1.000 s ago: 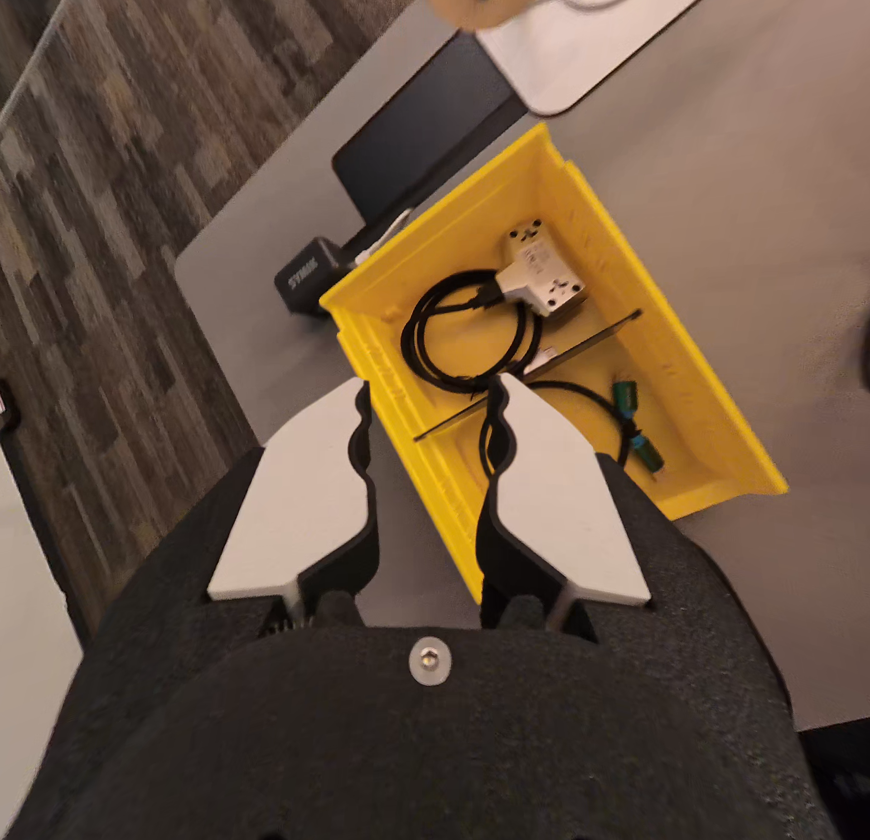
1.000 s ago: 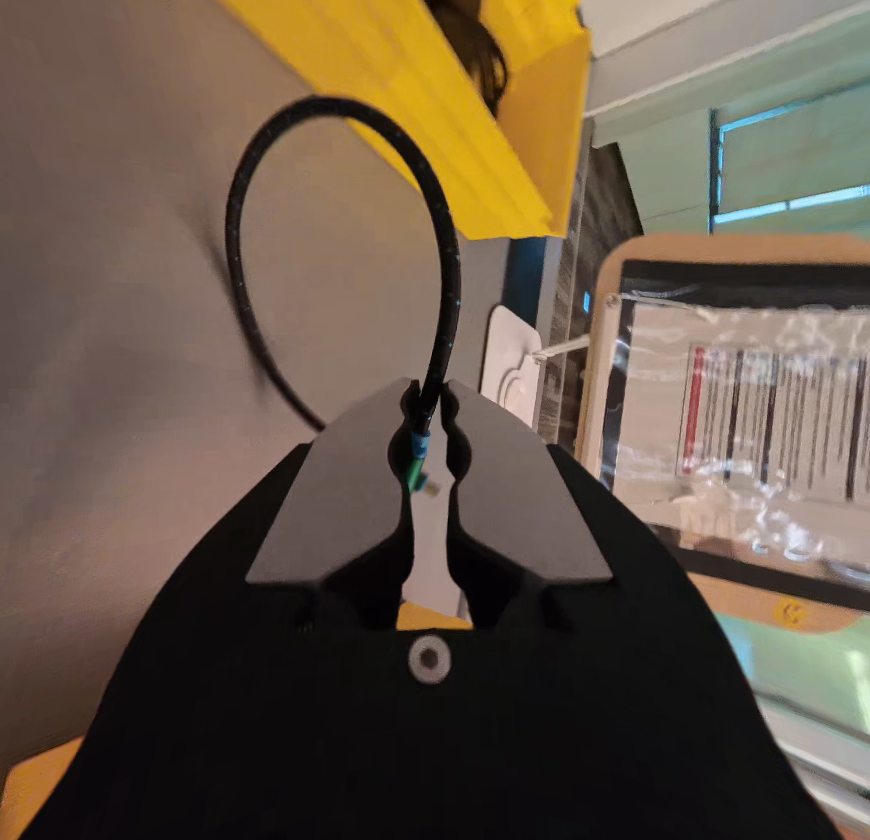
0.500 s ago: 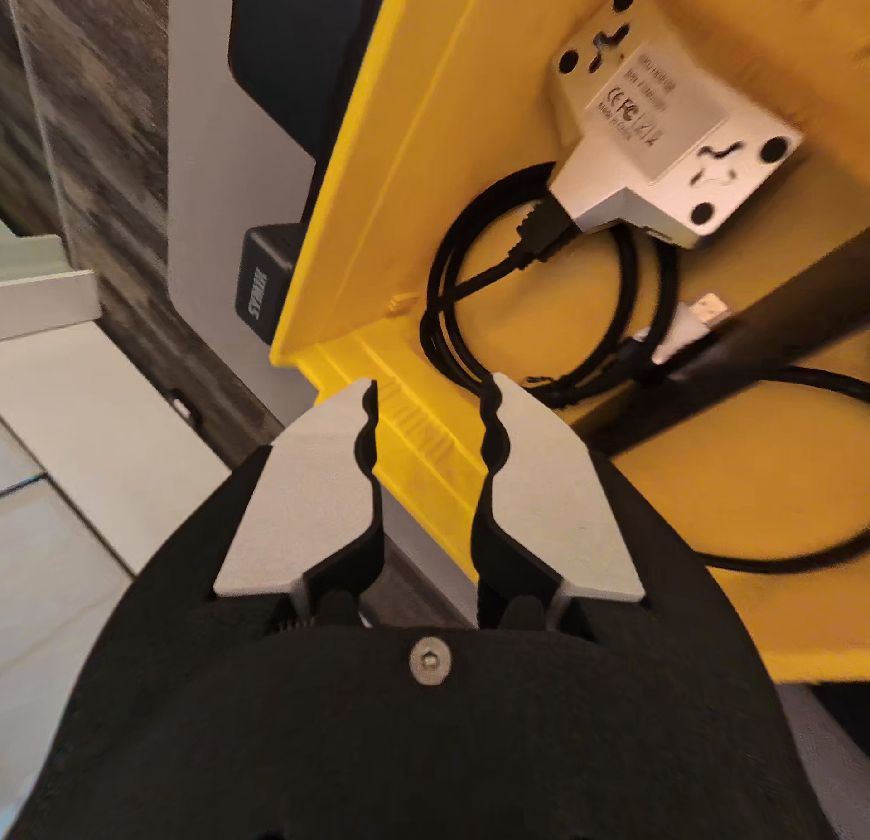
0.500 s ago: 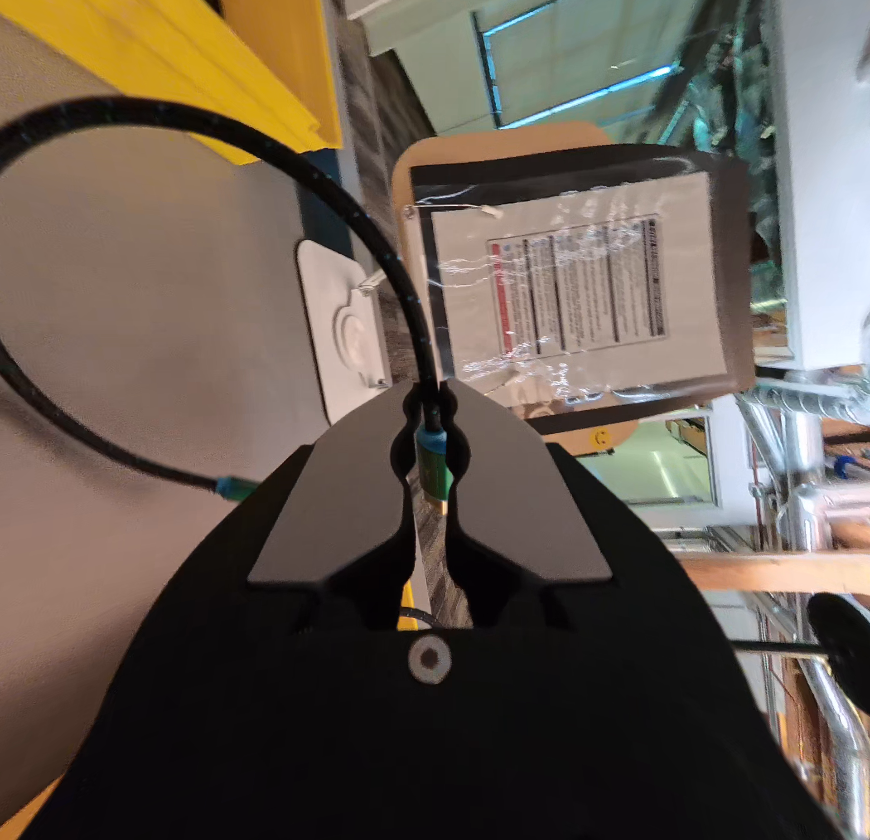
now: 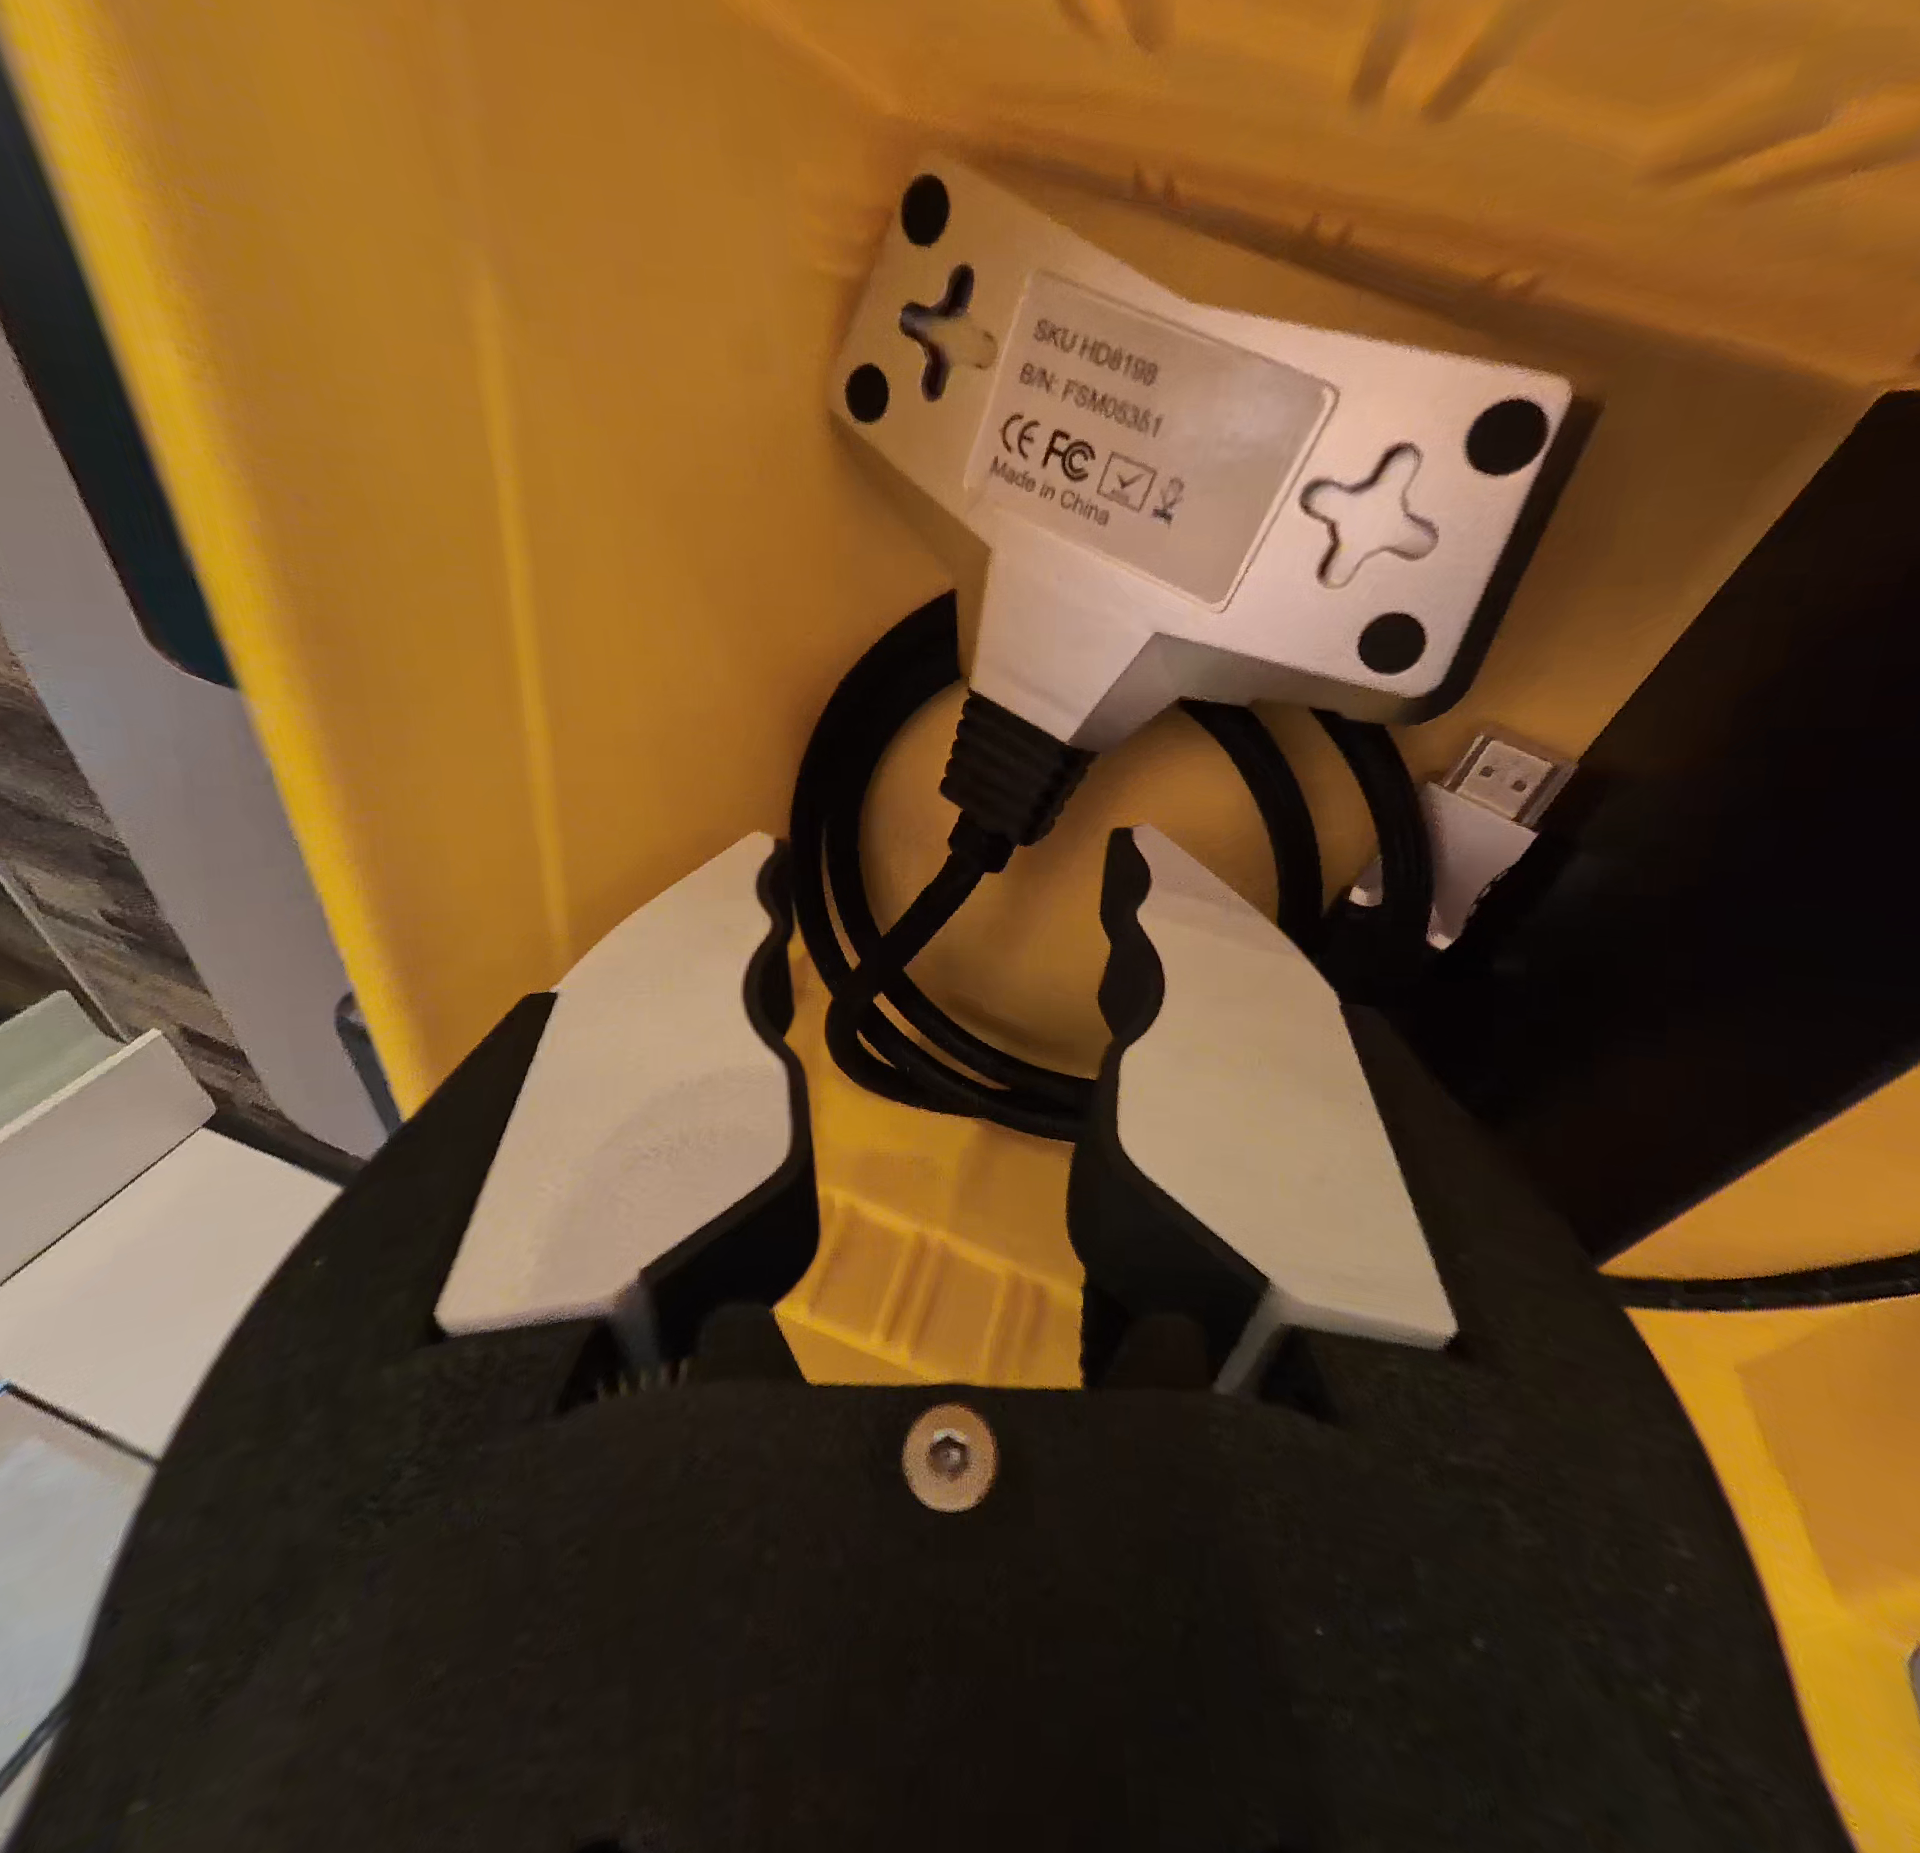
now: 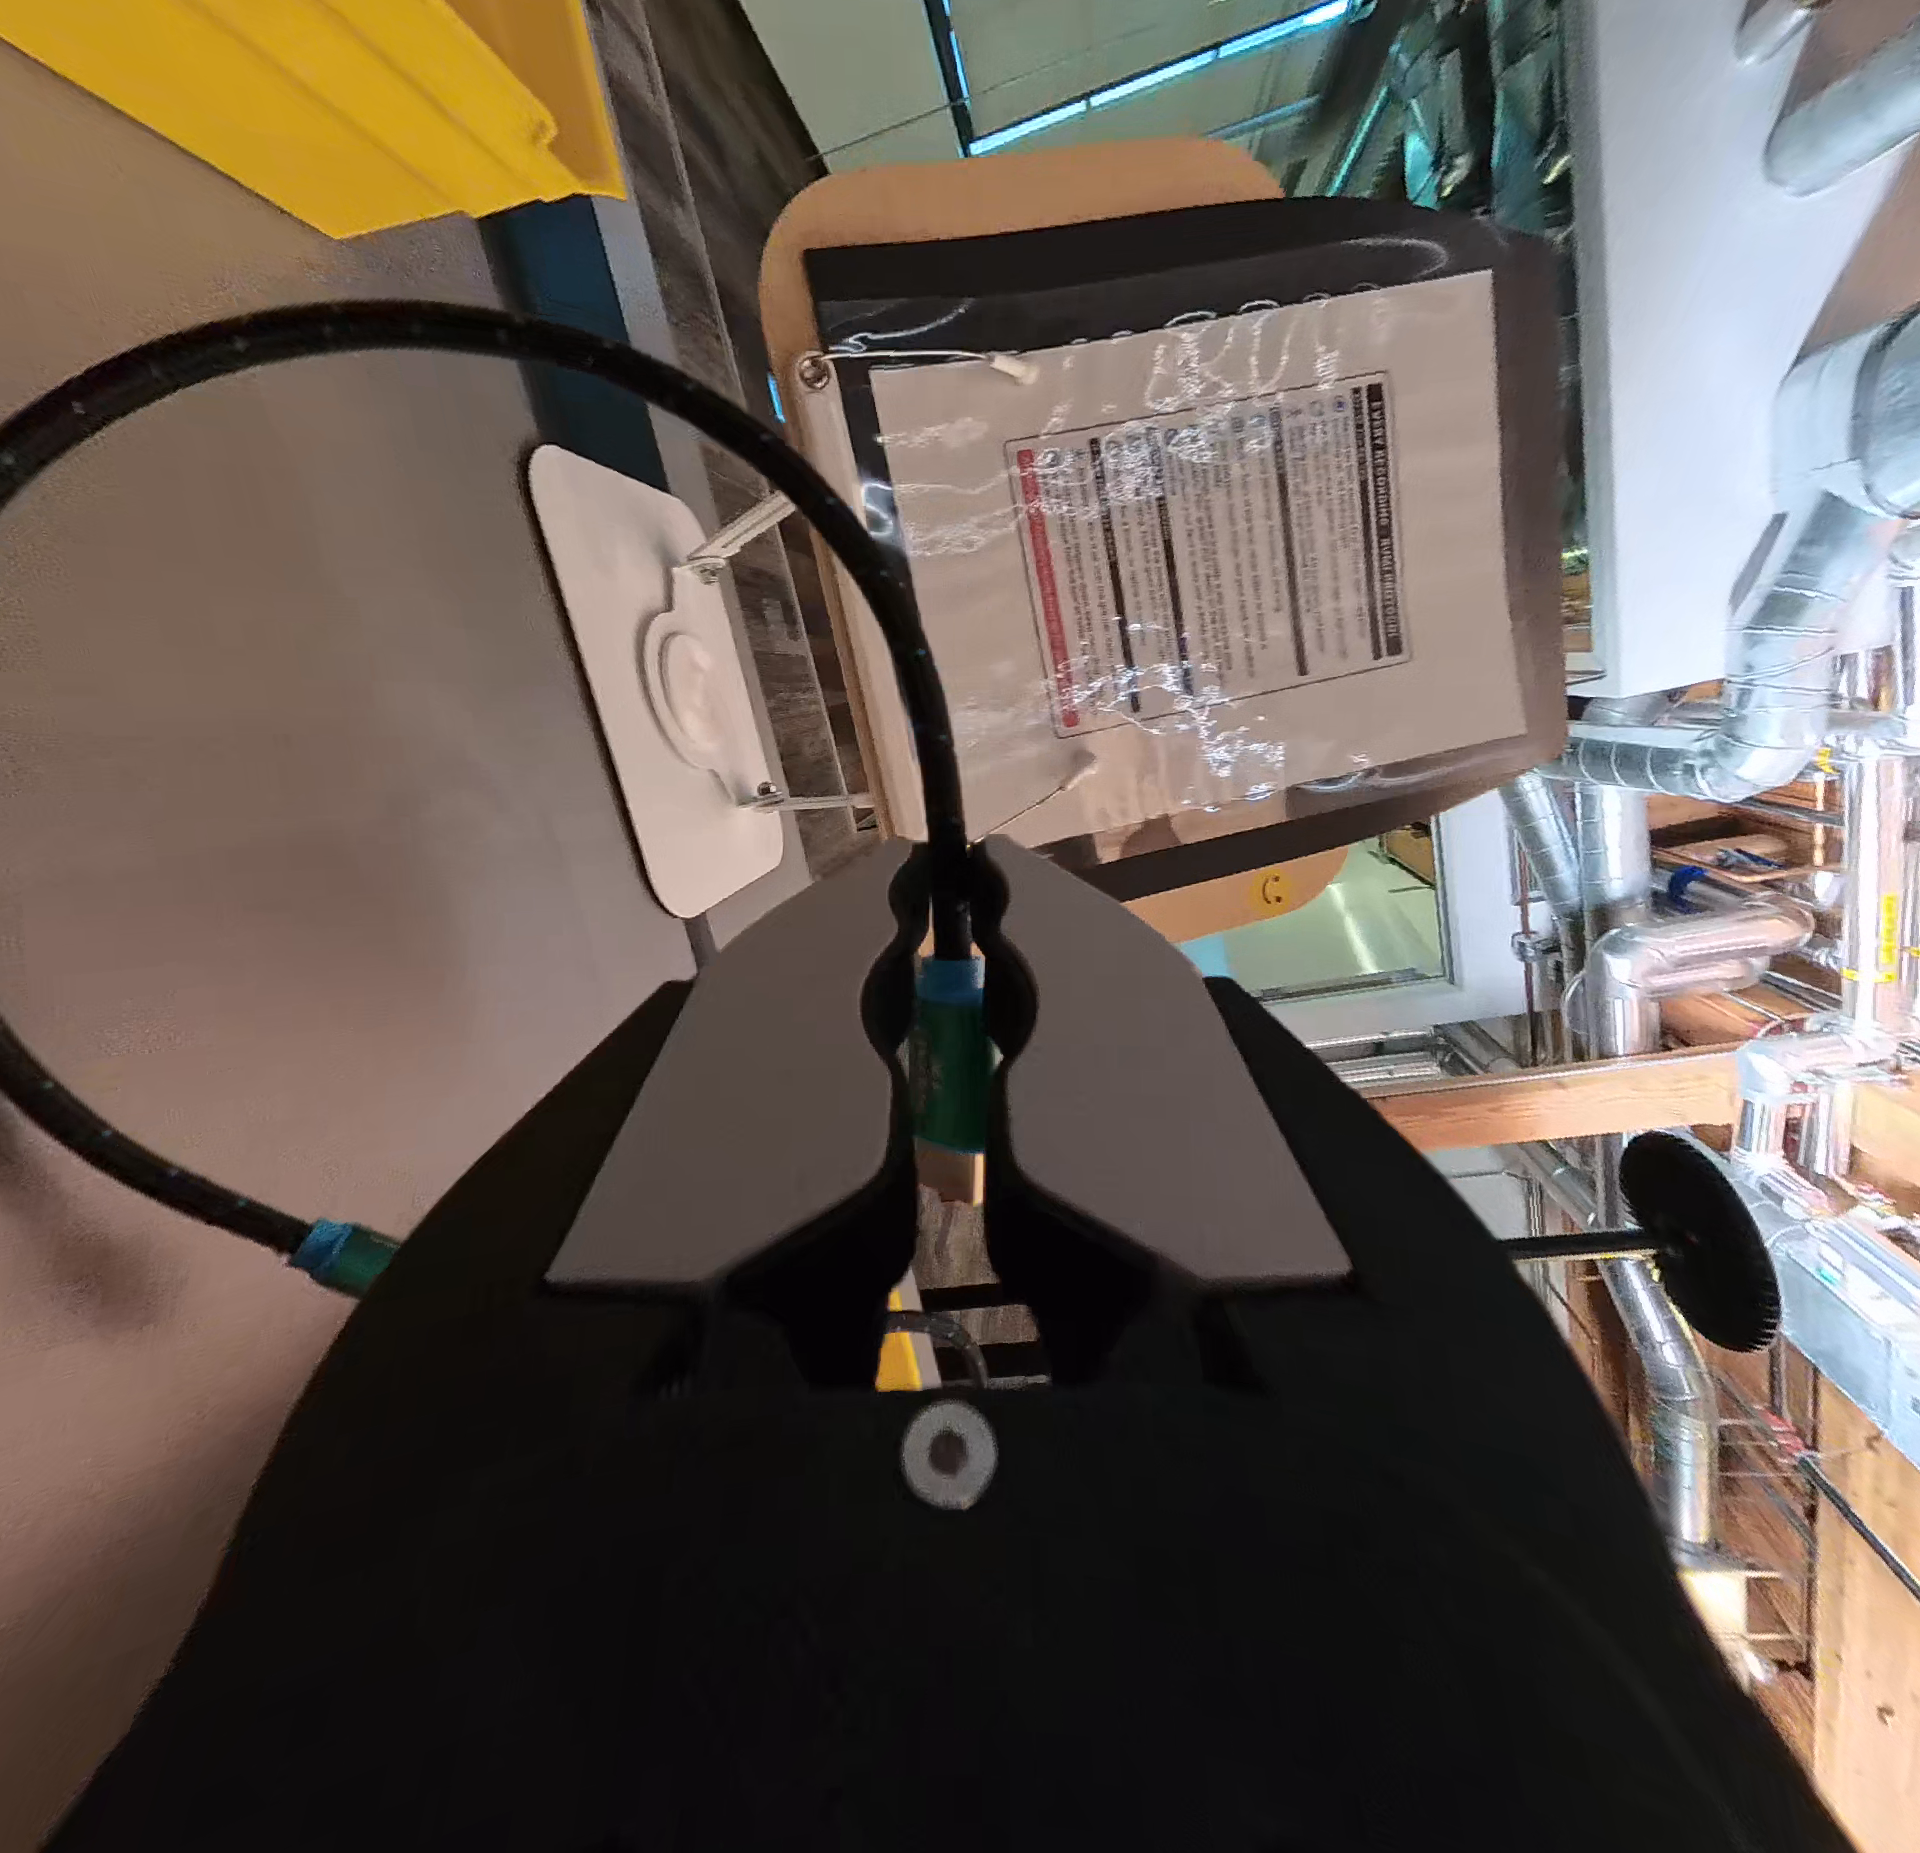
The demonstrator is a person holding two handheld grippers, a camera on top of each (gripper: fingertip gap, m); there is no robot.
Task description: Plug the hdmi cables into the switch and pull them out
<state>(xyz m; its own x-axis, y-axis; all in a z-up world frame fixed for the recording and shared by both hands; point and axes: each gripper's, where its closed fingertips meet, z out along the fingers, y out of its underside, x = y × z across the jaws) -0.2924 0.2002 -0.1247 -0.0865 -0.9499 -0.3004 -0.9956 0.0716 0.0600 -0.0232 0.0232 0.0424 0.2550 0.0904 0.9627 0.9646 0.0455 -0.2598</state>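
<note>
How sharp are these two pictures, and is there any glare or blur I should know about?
Left wrist view: the switch and its coiled black cable read fairly sharp, while the yellow bin smears toward the top edge. Right wrist view: the green plug between the jaws is sharp, glare streaks the plastic-covered sheet, and the pipes at right are blurred.

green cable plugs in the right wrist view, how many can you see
2. One green plug is clamped between the right gripper fingers, its metal tip pointing back toward the camera. The other green plug hangs at the cable's far end, lower left, partly hidden behind the gripper body.
</note>
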